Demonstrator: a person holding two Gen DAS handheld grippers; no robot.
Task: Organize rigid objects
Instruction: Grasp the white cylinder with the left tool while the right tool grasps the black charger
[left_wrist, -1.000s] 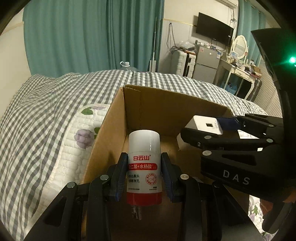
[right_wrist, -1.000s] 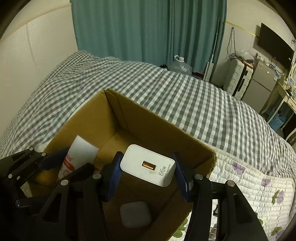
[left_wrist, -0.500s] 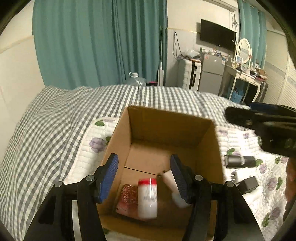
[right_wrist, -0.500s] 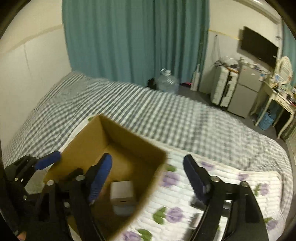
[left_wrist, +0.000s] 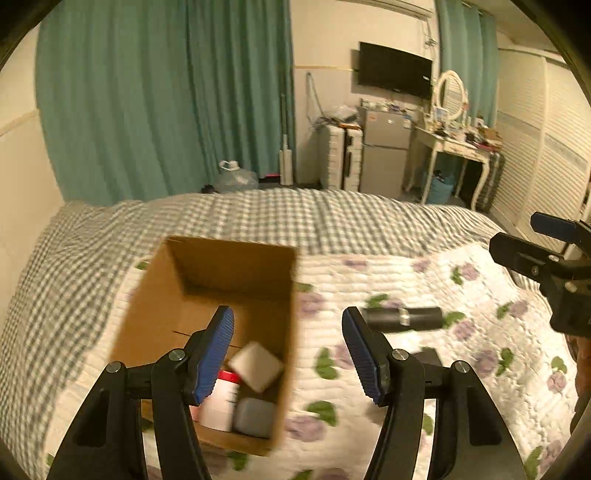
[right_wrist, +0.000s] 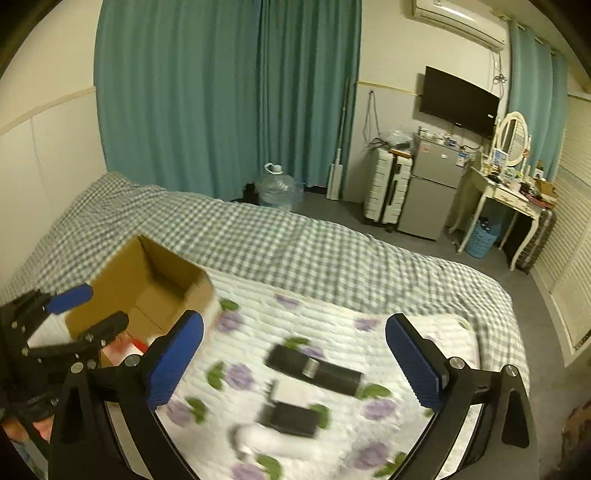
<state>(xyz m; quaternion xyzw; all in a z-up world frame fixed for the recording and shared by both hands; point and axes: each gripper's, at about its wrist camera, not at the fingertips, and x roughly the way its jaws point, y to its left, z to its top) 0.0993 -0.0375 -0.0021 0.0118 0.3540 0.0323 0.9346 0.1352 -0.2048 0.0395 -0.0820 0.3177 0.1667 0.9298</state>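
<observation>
A brown cardboard box (left_wrist: 155, 291) sits on the bed. Inside it lie a white charger (left_wrist: 256, 365), a white and red bottle (left_wrist: 221, 398) and a grey case (left_wrist: 255, 419). My left gripper (left_wrist: 288, 354) is open and empty above the box's right wall. My right gripper (right_wrist: 295, 365) is open and empty above the quilt, right of the box (right_wrist: 147, 280). Below it lie a black cylinder (right_wrist: 314, 369), a black block (right_wrist: 290, 419) and a white object (right_wrist: 258, 439). The black cylinder (left_wrist: 402, 319) also shows in the left wrist view.
The bed has a grey checked cover (right_wrist: 295, 247) and a white floral quilt (right_wrist: 332, 332). Beyond the bed stand teal curtains (right_wrist: 221, 92), a water jug (right_wrist: 275, 186), a white suitcase (right_wrist: 386, 192), a small fridge (right_wrist: 432, 184) and a dressing table (right_wrist: 506, 192).
Both grippers opened and dropped the bottle and the white charger into the box. Both then rose and pulled back; the right one swung right over the quilt.
</observation>
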